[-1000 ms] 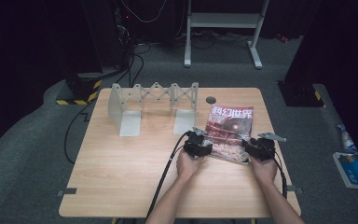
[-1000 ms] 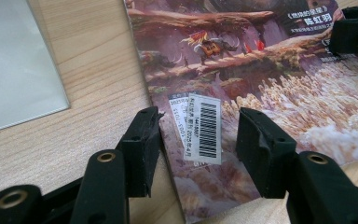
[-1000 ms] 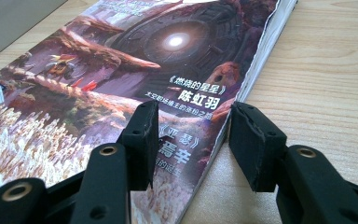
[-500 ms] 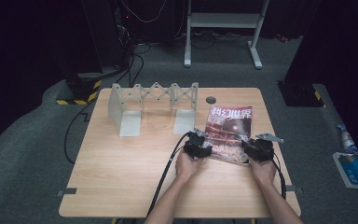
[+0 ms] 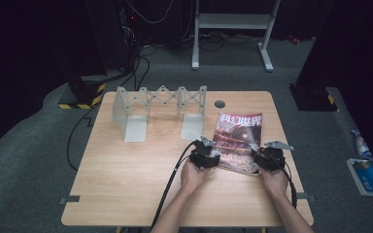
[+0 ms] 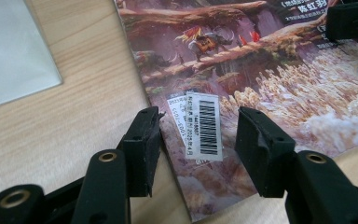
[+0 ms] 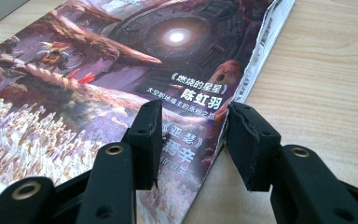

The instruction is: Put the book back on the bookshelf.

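A magazine (image 5: pixel 238 138) with a painted fantasy cover lies flat on the wooden table (image 5: pixel 126 184), right of centre. My left gripper (image 5: pixel 211 151) is at its near left corner. In the left gripper view the open jaws (image 6: pixel 198 119) straddle the magazine's (image 6: pixel 270 70) left edge beside a barcode sticker (image 6: pixel 204 123), one on the wood and one over the cover. My right gripper (image 5: pixel 262 154) is at the near right corner. Its jaws (image 7: pixel 193 114) have just been closing a little and stand open, with the magazine's (image 7: pixel 98 70) ragged right edge lying flat between them.
A grey metal concertina rack (image 5: pixel 160 104) with two flat base plates stands at the back of the table, left of the magazine; one plate (image 6: pixel 9 51) lies close to my left gripper. A round black grommet (image 5: pixel 219 103) is behind the magazine. Cables trail toward the near edge.
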{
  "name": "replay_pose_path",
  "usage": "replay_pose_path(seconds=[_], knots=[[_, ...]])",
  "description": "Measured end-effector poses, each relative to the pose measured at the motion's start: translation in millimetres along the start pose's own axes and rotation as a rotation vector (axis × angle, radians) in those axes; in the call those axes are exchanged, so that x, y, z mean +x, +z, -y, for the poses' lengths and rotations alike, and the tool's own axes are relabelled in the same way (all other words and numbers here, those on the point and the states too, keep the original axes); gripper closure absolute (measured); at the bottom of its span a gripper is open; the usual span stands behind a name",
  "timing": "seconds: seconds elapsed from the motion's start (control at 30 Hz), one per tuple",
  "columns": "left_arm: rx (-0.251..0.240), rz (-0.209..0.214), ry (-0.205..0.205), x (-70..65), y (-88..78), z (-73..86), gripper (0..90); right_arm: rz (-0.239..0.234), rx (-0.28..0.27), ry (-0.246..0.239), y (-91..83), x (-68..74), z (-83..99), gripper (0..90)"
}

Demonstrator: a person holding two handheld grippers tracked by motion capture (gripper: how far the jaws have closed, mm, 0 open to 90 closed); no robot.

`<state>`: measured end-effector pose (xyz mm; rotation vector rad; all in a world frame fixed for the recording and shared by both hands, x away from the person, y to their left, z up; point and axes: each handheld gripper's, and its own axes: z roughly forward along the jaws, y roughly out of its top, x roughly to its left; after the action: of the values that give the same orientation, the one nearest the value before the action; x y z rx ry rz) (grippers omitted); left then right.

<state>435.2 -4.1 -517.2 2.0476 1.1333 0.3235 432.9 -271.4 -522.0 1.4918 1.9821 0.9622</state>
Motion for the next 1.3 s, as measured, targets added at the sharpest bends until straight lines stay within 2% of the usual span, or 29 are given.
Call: replay_pose_path(seconds=[0.2,0.37,0.67,1.17,1.3], knots=[[0.017,-0.002,0.005,-2.0,-3.6,1.7,49.9,-0.007,0.015,0.004,-4.3,2.3,2.0,56.0],[0.031,-0.003,0.007,-3.8,-7.3,3.5,49.9,0.0,0.019,-0.025,-8.2,6.6,4.0,56.1],[0.042,-0.001,0.014,-6.9,-14.2,9.4,49.9,-0.017,0.035,-0.043,-15.7,10.4,8.6,56.1],[0.034,0.002,0.005,-11.8,-25.2,22.1,49.9,-0.03,0.044,-0.045,-25.3,18.2,16.0,56.0],[0.032,0.001,0.006,-13.5,-28.4,25.7,49.9,-0.026,0.061,-0.047,-28.4,20.9,16.5,56.1]])
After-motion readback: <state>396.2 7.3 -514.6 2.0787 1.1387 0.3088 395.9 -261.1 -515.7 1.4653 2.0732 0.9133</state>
